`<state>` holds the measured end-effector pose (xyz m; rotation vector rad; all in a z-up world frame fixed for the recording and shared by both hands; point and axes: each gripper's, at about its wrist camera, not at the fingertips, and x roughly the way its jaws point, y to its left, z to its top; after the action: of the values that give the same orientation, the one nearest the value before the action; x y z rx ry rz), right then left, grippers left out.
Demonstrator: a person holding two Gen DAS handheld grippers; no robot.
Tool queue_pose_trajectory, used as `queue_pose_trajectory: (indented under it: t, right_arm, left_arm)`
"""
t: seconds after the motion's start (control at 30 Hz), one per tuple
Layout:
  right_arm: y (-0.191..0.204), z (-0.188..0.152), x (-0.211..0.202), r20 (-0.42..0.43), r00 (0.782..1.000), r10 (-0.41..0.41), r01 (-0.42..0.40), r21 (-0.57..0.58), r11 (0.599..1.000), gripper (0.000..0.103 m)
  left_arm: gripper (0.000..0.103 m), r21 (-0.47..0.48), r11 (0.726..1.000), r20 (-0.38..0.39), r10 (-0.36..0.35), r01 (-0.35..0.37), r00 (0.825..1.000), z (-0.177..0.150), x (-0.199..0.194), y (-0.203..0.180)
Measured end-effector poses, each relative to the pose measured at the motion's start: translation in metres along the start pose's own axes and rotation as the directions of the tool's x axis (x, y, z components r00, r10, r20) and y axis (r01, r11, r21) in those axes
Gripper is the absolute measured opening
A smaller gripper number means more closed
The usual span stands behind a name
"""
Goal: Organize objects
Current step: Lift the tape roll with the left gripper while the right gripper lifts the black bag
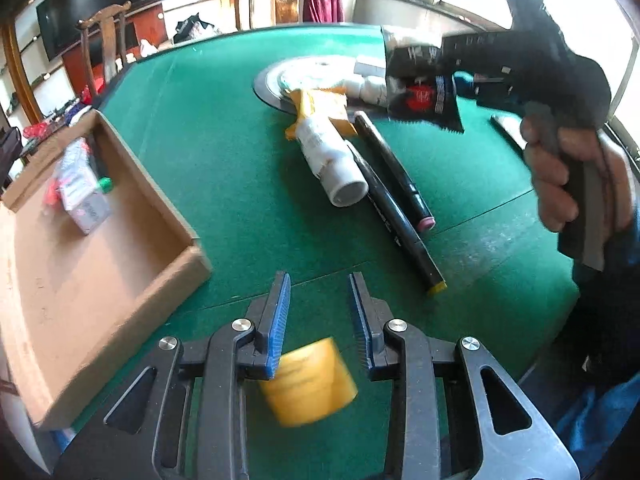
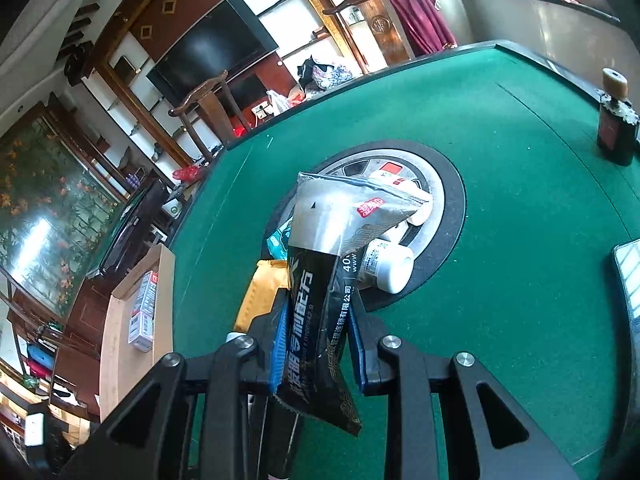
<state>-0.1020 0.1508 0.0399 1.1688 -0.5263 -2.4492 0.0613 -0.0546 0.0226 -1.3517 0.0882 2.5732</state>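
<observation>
While the right gripper [image 2: 318,344] clamps a black and silver foil sachet [image 2: 320,280] between its blue pads and holds it above the green felt table [image 2: 520,160], the left gripper [image 1: 320,320] shows a gap between its fingers, and a blurred yellow packet [image 1: 308,384] sits low between them (whether the pads press it I cannot tell). Out on the felt lie two black markers [image 1: 396,204], a white tube [image 1: 336,160] and small white bottles near the round centre disc [image 2: 452,200]. At the table's left edge a cardboard tray [image 1: 120,264] holds a small box [image 1: 82,196].
</observation>
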Motion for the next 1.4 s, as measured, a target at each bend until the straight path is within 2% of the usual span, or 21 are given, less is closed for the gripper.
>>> queue_pose_trajectory:
  t: [0.07, 0.13, 0.2, 0.37, 0.53, 0.6, 0.67, 0.7, 0.73, 0.87, 1.4]
  right_arm:
    - [-0.001, 0.001, 0.000, -0.002, 1.000, 0.003, -0.003, 0.000, 1.000, 0.026]
    - [-0.001, 0.001, 0.001, -0.001, 1.000, 0.005, -0.005, 0.003, 1.000, 0.026]
    - [-0.001, 0.001, 0.001, -0.001, 1.000, 0.006, -0.006, 0.002, 1.000, 0.026]
    - [-0.001, 0.001, 0.001, 0.000, 1.000, 0.002, -0.002, 0.004, 1.000, 0.026]
    - [-0.002, 0.001, 0.002, -0.001, 1.000, 0.005, -0.005, 0.002, 1.000, 0.026]
    - [-0.002, 0.001, 0.001, -0.001, 1.000, 0.007, -0.007, 0.001, 1.000, 0.026]
    - [-0.002, 0.001, 0.001, -0.002, 1.000, 0.009, -0.009, 0.000, 1.000, 0.026]
    - [-0.002, 0.001, 0.001, -0.002, 1.000, 0.010, -0.010, -0.002, 1.000, 0.026]
    - [-0.001, 0.001, 0.001, -0.002, 1.000, 0.012, -0.012, -0.002, 1.000, 0.026]
    - [0.001, 0.002, 0.001, -0.003, 1.000, 0.017, -0.017, -0.008, 1.000, 0.026]
    - [0.008, -0.001, 0.004, -0.009, 0.999, 0.049, -0.049, -0.041, 0.998, 0.026]
  left_arm:
    - [0.037, 0.006, 1.000, 0.020, 0.002, -0.002, 1.000, -0.005, -0.012, 0.005]
    - [0.059, 0.011, 1.000, 0.038, 0.007, -0.007, 0.999, -0.008, -0.020, 0.009]
    - [0.061, 0.009, 1.000, 0.046, 0.008, -0.008, 0.999, -0.013, -0.022, 0.011]
    - [0.061, -0.002, 1.000, -0.010, 0.006, -0.006, 1.000, -0.023, -0.012, 0.009]
    - [0.061, -0.031, 1.000, -0.032, 0.000, -0.001, 0.999, -0.025, -0.003, 0.004]
    - [0.061, -0.061, 0.998, -0.028, 0.011, -0.013, 1.000, -0.026, 0.000, 0.007]
    - [0.053, -0.092, 0.996, -0.029, -0.008, 0.006, 1.000, -0.027, 0.002, 0.012]
    - [0.044, -0.101, 0.995, -0.028, -0.011, 0.008, 1.000, -0.028, 0.003, 0.013]
    - [0.043, -0.105, 0.994, -0.022, -0.003, 0.000, 1.000, -0.029, 0.003, 0.014]
    - [0.043, -0.109, 0.994, -0.014, 0.006, -0.008, 1.000, -0.030, 0.002, 0.014]
    - [0.040, -0.211, 0.977, 0.041, -0.032, 0.040, 0.999, -0.023, -0.008, 0.032]
